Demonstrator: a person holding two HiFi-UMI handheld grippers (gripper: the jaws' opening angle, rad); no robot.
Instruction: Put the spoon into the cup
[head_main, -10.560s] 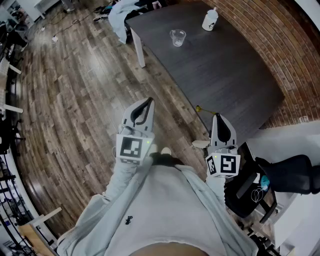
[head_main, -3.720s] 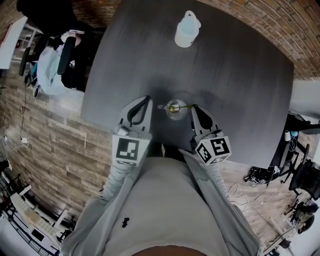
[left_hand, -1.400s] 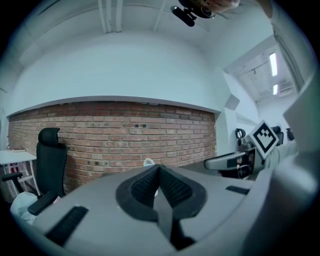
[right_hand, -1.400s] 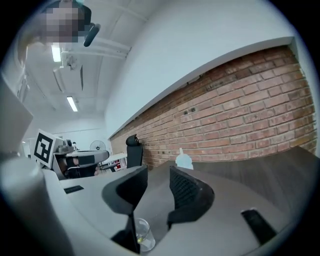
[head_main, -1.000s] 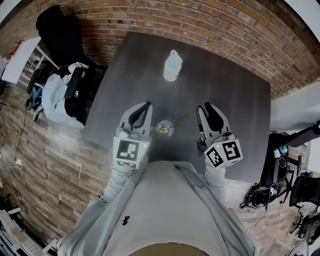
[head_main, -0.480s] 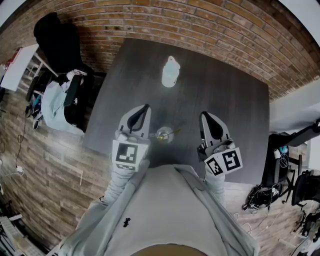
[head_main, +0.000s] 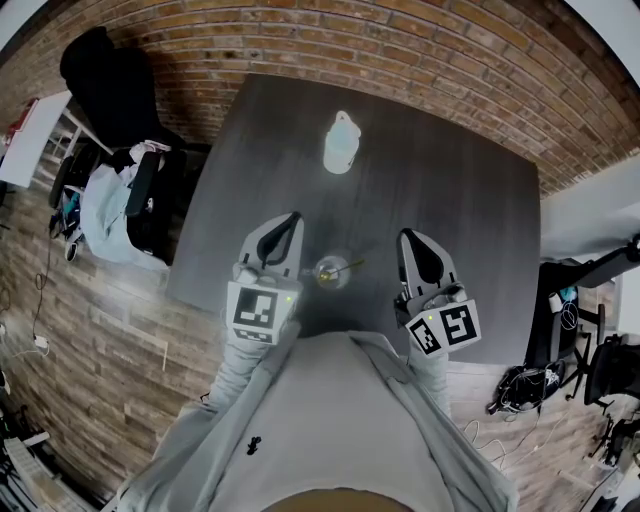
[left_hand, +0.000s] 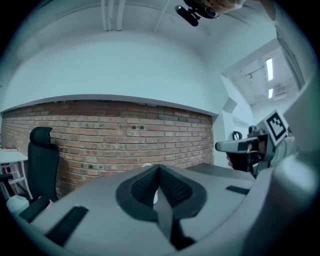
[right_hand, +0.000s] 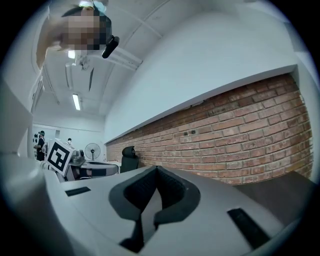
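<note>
Two tongs are in play, one in each hand. The left tongs (head_main: 292, 217) have their jaws pressed flat together with nothing between them, as the left gripper view shows. The right tongs (head_main: 407, 237) are likewise closed and empty, pads meeting along one seam in the right gripper view. Each carries one marker cube, two in all: the left cube (head_main: 259, 313) and the right cube (head_main: 444, 331) sit closest to the person's chest. Two grey sleeves, the left sleeve (head_main: 238, 368) and the right sleeve (head_main: 430, 368), run forward from the torso. The forearms lie almost parallel, and both tongs are held about level, pointing away from the body over the near edge of the desk (head_main: 460, 200).

Between the two tongs stands one clear cup (head_main: 328, 272), upright on the desk and touched by neither. One spoon (head_main: 348, 266) is in it: its bowl end is down inside the cup and its handle leans out over the rim toward the right tongs.

Farther across the desk, well apart from the cup, stands one white bottle (head_main: 341, 143). Beyond the far edge runs the brick wall (head_main: 450, 60). Off the desk's left side, one chair (head_main: 125, 200) draped with a pale garment stands on the wooden floor (head_main: 90, 330).
</note>
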